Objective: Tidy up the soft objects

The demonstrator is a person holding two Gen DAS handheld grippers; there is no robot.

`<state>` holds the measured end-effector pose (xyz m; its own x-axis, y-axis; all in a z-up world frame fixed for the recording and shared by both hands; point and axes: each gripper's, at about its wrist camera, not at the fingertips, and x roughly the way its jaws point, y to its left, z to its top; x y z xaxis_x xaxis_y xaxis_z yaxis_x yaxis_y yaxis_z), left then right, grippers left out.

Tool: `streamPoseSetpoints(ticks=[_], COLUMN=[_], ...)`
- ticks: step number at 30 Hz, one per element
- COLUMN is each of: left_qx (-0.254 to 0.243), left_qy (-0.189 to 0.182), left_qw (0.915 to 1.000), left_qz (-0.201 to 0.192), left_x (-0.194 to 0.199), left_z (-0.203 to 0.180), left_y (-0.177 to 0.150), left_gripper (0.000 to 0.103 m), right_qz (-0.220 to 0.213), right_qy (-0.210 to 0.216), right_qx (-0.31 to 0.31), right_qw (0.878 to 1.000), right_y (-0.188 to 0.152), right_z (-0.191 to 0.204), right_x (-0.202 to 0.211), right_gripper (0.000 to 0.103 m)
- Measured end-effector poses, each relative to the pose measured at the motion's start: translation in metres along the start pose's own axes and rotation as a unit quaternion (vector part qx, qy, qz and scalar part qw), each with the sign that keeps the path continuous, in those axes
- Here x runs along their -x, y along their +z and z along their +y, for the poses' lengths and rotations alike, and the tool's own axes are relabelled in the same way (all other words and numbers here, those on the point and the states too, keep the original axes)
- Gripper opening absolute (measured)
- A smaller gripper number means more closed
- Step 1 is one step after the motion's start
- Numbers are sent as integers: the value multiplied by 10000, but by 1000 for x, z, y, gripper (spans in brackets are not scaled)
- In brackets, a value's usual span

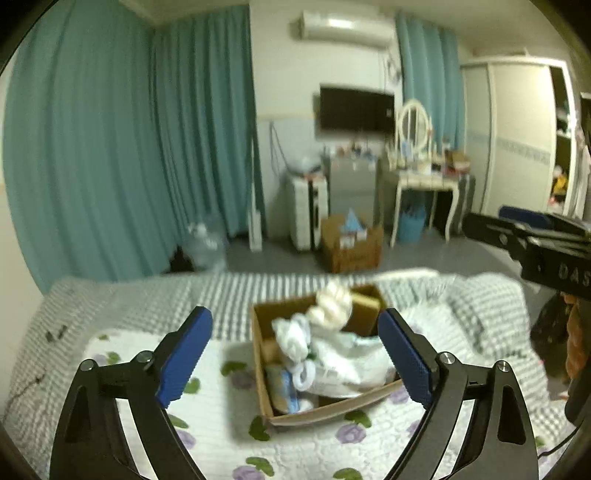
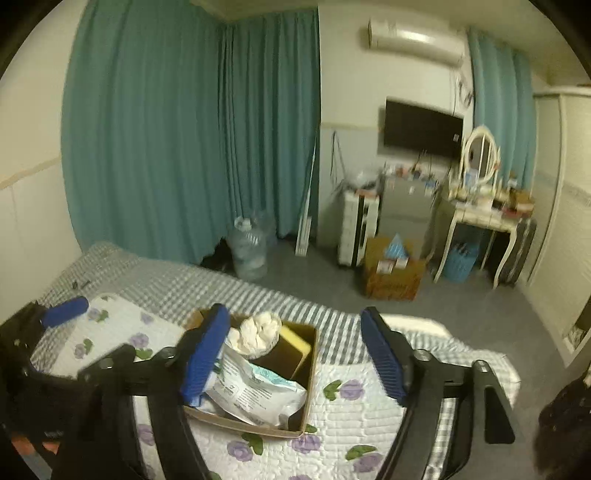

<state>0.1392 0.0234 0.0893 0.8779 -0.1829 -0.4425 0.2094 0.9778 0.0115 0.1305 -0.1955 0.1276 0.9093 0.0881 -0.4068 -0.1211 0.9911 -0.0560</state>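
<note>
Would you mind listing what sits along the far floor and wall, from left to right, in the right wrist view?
Water jug → white drawer unit → cardboard box on the floor → blue basket under the dressing table.

Dim indoor light, glare on far air conditioner (image 1: pixel 345 26), motion blur thru both views, fisheye bend + dark vignette at edges

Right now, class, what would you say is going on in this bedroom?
A person holds a claw in each hand above a cardboard box on the flowered quilt. The box already holds soft things: a white bundle, a plastic pack, a yellow sponge. The left claw and right claw are both open, holding nothing.
</note>
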Motion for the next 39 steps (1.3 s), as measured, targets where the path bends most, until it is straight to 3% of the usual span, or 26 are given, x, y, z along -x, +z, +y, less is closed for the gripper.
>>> streamPoseSetpoints(ticks=[3, 4, 9, 17, 21, 27, 30, 33, 39], left_qx=[68, 116, 305, 663, 630, 354, 414, 507, 463], left_qy=[-20, -48, 30, 225, 312, 580, 652, 691, 755], left_qw=[9994, 9989, 9959, 9917, 9906, 9916, 9933, 9930, 9934], left_qz=[-350, -454, -848, -1078, -1169, -1103, -862, -809, -726], left_x=[36, 48, 87, 106, 98, 59, 33, 22, 17], left_z=[1, 3, 5, 5, 1, -7, -6, -4, -8], left_y=[8, 9, 2, -21, -39, -90, -116, -129, -136], left_gripper=[95, 103, 103, 103, 103, 103, 103, 103, 103], right_qz=[-381, -556, -1059, -1200, -1026, -680, -668, -593, -419], right_qy=[-54, -95, -272, -62, -205, -139, -293, -525, -367], right_qx=[59, 85, 179, 78, -17, -149, -78, -46, -232], right_qw=[9992, 9984, 9938, 9927, 9945, 9975, 9973, 9968, 9982], right_y=[5, 5, -1, -24, -47, -120, -150, -161, -165], right_z=[4, 6, 19, 27, 27, 20, 18, 13, 9], right_x=[43, 59, 108, 136, 115, 44, 17, 1, -6], right_gripper=[96, 102, 103, 103, 103, 103, 103, 103, 103])
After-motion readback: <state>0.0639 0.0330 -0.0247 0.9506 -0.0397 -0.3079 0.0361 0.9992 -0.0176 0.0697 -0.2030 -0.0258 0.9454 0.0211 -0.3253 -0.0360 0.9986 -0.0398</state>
